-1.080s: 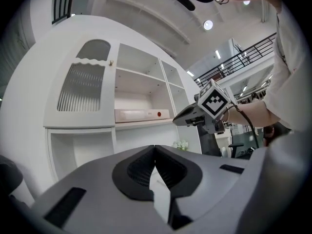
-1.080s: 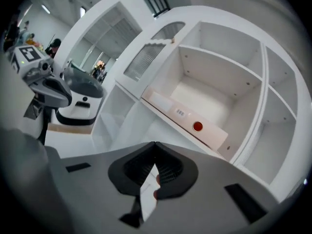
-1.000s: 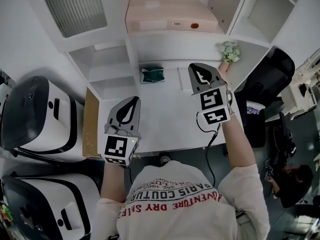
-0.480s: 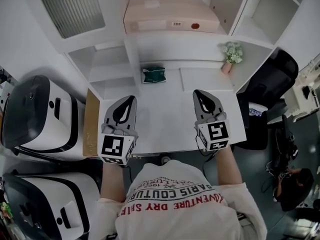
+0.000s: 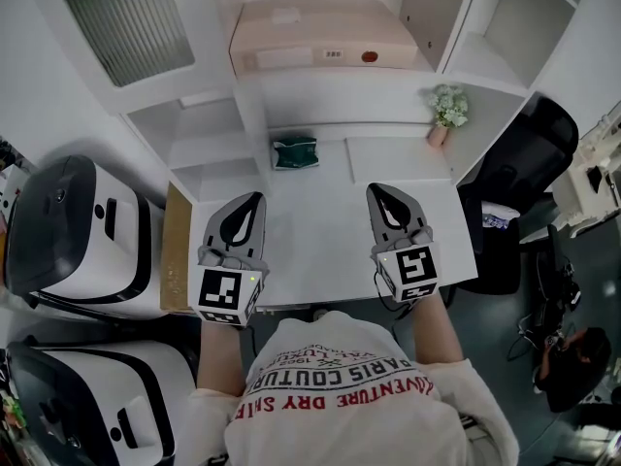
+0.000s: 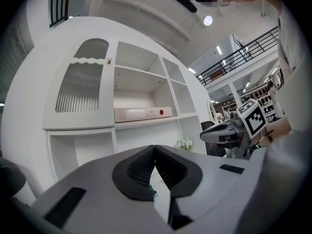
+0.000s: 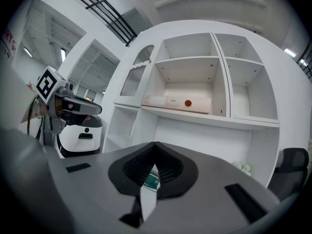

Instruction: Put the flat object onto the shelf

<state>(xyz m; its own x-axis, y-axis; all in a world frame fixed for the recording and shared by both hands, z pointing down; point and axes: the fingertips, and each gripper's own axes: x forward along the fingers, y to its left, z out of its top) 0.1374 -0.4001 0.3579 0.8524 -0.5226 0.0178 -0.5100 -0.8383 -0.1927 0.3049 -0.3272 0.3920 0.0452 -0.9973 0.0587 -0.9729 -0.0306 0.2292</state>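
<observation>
Pink box (image 7: pixel 176 102) on white shelf (image 7: pixel 209 117)

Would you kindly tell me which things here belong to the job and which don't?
Job: shelf; pink box already on it, or green packet on the desk, whichever is the flat object; left gripper, right gripper, both shut, empty.
Lying about: potted flowers, black chair, white machines.

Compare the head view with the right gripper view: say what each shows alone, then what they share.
Head view only: the person's printed shirt and a brown board beside the table. Right gripper view only: the empty compartment above the pink flat box and a black overhead railing. Both: that box, the green packet, the left gripper.
</observation>
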